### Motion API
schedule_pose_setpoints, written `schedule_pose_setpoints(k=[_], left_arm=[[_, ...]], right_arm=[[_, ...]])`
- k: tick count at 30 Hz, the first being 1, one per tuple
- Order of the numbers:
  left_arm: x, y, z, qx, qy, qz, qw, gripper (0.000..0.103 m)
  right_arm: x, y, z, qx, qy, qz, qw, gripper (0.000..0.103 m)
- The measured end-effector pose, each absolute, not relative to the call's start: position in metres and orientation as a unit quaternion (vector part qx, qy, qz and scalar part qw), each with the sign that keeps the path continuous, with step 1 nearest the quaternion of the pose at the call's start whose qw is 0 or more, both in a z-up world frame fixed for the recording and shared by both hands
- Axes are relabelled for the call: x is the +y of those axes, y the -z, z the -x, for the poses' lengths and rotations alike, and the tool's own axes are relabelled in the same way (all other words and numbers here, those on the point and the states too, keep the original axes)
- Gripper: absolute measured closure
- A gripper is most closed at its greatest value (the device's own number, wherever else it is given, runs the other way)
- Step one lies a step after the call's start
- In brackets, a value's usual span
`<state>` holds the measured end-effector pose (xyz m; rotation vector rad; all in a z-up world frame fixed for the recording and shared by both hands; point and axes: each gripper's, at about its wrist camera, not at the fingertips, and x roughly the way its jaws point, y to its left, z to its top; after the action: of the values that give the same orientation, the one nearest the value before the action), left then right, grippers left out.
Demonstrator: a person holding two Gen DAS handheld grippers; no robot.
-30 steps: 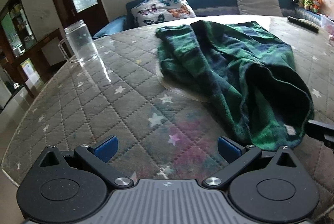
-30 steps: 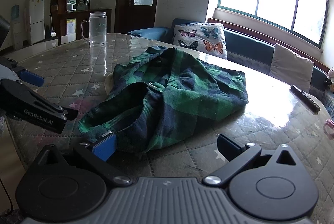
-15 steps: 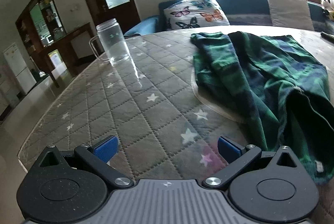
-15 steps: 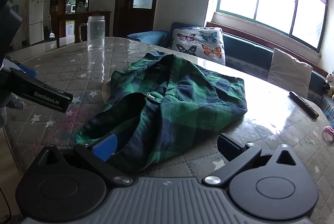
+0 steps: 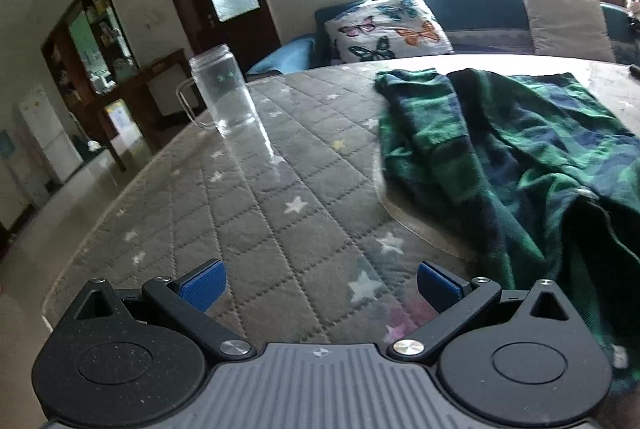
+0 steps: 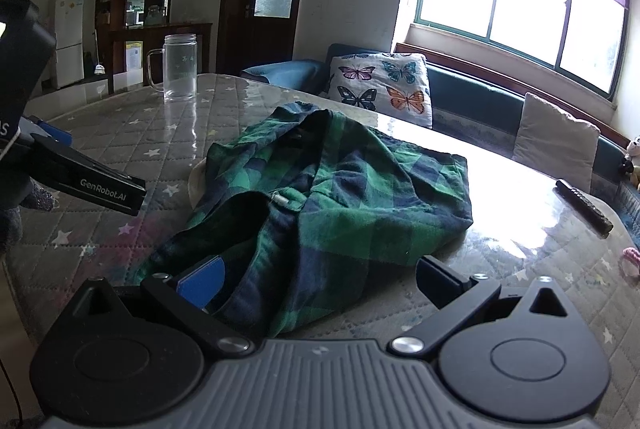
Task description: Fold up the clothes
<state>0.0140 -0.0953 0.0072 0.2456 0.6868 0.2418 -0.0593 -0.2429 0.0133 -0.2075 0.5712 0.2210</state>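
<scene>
Indoors, a quilted, star-patterned desk (image 6: pixel 120 133) carries a crumpled plaid shirt (image 6: pixel 340 197), a glass mug (image 6: pixel 180 67) and a remote (image 6: pixel 584 206). Both the left claw (image 5: pixel 320 279) and right claw (image 6: pixel 320 277) gape wide, empty; the right's fingers straddle the shirt's near edge.

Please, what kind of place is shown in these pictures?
Most likely a home living and dining room. A green plaid garment lies on a quilted table cover, a window bench holds a butterfly cushion, and a white refrigerator stands in the far room.

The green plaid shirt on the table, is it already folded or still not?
Not folded. The green plaid shirt lies crumpled in a loose heap on the table, with uneven creases and its edges not lined up.
</scene>
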Motion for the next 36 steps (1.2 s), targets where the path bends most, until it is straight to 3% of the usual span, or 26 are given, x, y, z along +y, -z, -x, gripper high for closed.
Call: schedule_pose_setpoints(k=[14,26,36], left_arm=[[-0.093,-0.028,-0.047,0.336,-0.017,-0.048,0.940,0.000],[-0.094,-0.043,-0.103,0.325,0.046,-0.024,0.944,0.001],[-0.105,-0.027,-0.164,0.344,0.074,-0.048,0.935,0.015]], right_arm=[[-0.254,-0.024,0.026,0.286,-0.113,0.078,0.949,0.001],[-0.258,-0.033,-0.040,0.295,-0.122,0.068,0.945,0.008],[-0.250,-0.035,-0.130,0.301,-0.142,0.093,0.939,0.014]])
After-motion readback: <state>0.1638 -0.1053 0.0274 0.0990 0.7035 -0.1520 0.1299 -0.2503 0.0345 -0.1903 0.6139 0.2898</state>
